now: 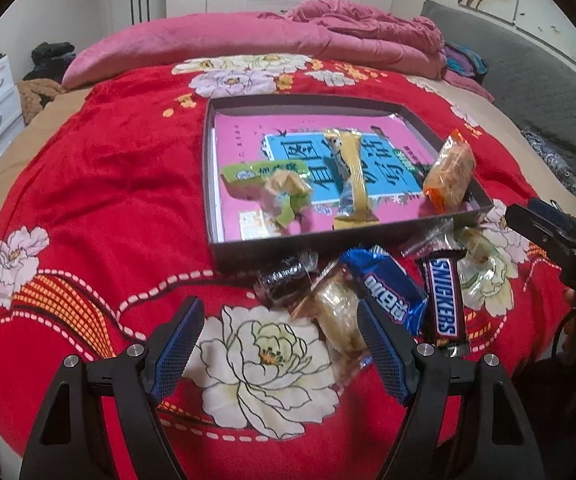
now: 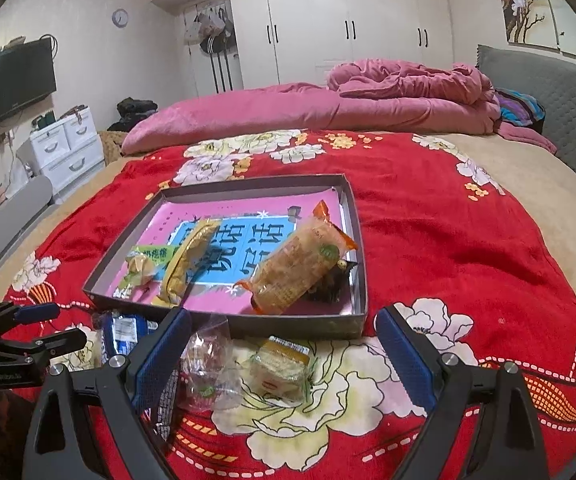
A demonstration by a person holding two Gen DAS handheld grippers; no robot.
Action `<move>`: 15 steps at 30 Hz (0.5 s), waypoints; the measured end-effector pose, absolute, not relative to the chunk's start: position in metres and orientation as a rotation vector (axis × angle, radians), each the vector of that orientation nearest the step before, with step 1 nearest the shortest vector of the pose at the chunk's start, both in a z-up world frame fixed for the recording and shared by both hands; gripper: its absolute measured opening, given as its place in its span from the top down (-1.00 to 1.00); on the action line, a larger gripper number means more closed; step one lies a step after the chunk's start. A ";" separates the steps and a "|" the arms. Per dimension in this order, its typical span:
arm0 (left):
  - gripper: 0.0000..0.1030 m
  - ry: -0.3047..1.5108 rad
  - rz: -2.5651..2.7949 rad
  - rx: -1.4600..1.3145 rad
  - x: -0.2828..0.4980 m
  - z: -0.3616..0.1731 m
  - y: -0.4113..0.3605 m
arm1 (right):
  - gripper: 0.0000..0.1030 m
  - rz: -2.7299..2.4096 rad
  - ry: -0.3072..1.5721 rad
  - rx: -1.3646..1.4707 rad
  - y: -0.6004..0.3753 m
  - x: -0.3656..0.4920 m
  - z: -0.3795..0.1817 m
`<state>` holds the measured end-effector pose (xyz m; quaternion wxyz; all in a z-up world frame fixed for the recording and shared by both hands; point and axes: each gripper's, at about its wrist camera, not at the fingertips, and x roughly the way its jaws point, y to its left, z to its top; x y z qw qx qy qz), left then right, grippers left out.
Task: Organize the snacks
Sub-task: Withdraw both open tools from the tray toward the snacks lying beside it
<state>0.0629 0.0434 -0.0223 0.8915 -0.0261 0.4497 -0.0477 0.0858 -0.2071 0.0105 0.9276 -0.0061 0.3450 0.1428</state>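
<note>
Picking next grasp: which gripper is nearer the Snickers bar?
Left. The left gripper is open with its right finger just beside the Snickers bar; the right gripper sits farther off to the bar's right.

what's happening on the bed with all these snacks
A person holding two grippers is sorting snacks into a shallow box on a red floral blanket. Several are already inside: an orange-ended packet, a long yellow stick snack and a green-wrapped one. A Snickers bar, a blue-wrapped snack and a few clear-wrapped pieces lie in front of the box. The left gripper and right gripper are both open, holding nothing.
</note>
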 end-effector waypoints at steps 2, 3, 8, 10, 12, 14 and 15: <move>-0.55 0.941 -0.099 -0.045 0.062 -0.024 0.042 | -0.82 0.292 0.713 -0.025 -0.207 0.085 0.009; -0.55 0.942 -0.099 -0.042 0.062 -0.024 0.041 | -0.82 0.292 0.714 -0.031 -0.206 0.085 0.008; -0.55 0.964 -0.106 -0.037 0.062 -0.028 0.037 | -0.82 0.291 0.724 -0.053 -0.205 0.083 0.005; -0.55 0.969 -0.110 -0.032 0.062 -0.029 0.035 | -0.82 0.290 0.726 -0.059 -0.205 0.082 0.004; -0.55 0.979 -0.112 -0.029 0.063 -0.031 0.033 | -0.82 0.290 0.730 -0.065 -0.205 0.082 0.003; -0.55 0.990 -0.114 -0.026 0.065 -0.033 0.031 | -0.82 0.289 0.734 -0.067 -0.206 0.082 0.003; -0.55 0.993 -0.116 -0.023 0.065 -0.034 0.029 | -0.82 0.290 0.736 -0.067 -0.206 0.082 0.002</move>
